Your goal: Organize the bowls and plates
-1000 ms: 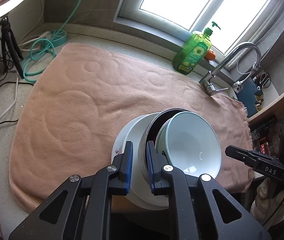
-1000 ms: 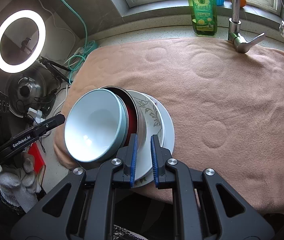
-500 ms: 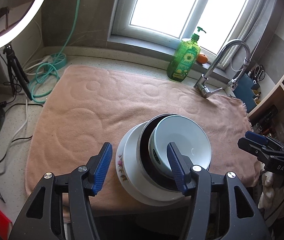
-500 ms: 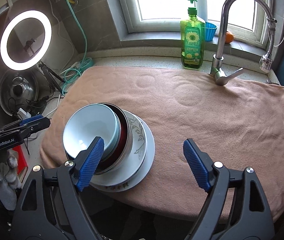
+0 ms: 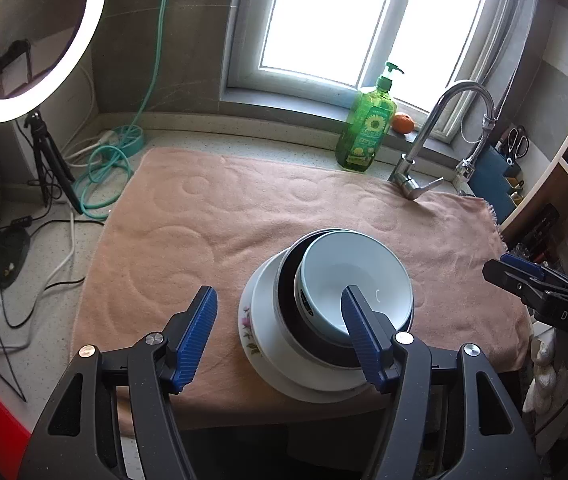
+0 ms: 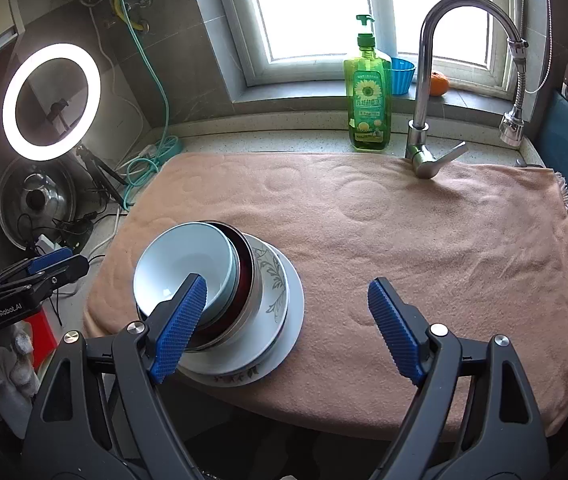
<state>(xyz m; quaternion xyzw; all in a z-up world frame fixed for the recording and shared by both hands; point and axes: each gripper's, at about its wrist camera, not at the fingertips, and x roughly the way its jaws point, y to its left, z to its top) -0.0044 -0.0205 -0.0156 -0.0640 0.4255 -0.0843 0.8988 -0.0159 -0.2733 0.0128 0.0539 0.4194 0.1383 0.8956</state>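
Both grippers spread wide, holding nothing: left gripper (image 5: 280,336), marked "GenRobot.AI", right gripper (image 6: 288,324), marked "DAS". Stacked bowls (image 6: 188,268) and plates (image 6: 292,312) resting on towel (image 6: 404,240). Sunflower label on soap bottle (image 6: 368,92).

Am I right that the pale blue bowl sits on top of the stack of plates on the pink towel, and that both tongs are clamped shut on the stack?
Not quite. The pale blue bowl does top the stack of plates on the pink towel, but both wrist views show the left tongs and right tongs wide open, gripping nothing.
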